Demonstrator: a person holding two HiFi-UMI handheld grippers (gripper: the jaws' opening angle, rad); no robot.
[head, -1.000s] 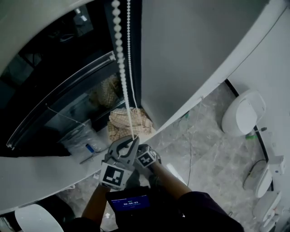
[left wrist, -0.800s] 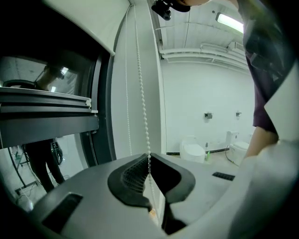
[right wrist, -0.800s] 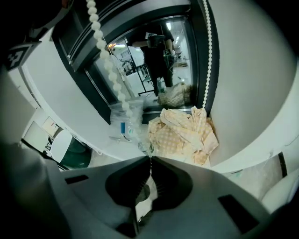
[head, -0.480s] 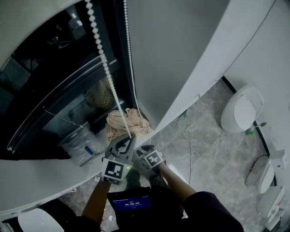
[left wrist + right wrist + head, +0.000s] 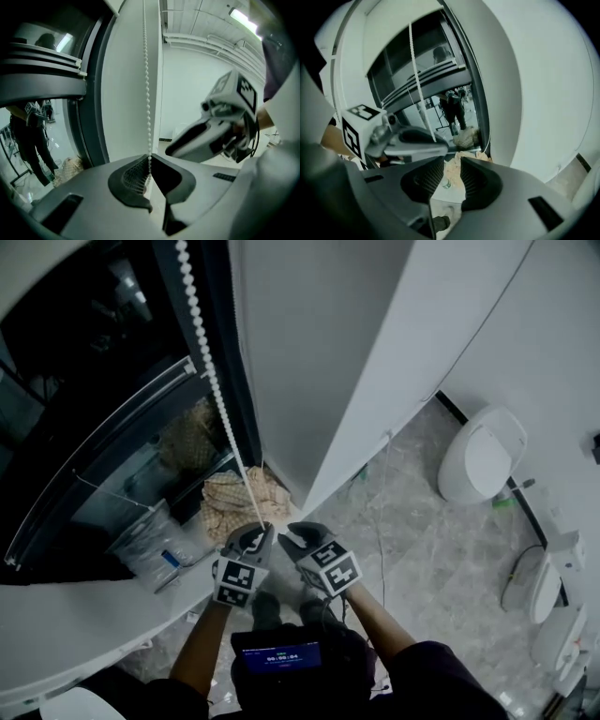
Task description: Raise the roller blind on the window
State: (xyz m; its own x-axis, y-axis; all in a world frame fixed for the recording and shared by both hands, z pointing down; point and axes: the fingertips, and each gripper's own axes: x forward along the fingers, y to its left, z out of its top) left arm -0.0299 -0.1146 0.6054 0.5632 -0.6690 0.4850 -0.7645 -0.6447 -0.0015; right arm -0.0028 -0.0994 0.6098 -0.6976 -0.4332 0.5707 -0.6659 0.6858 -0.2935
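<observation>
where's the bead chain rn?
Left gripper view, centre: the bead chain hangs just right of the dark window frame, running down into the left gripper, jaws shut on it.

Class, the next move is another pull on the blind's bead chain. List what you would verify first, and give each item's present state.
1. Left gripper shut on the bead chain: ok.
2. Chain straight and taut above the jaws: ok.
3. Right gripper free for the next grip: ok, jaws apart, nothing between them.
4. Right gripper close to the chain: ok, beside the left gripper in the head view.
5. Blind's height: cannot tell; its top is out of view.
</observation>
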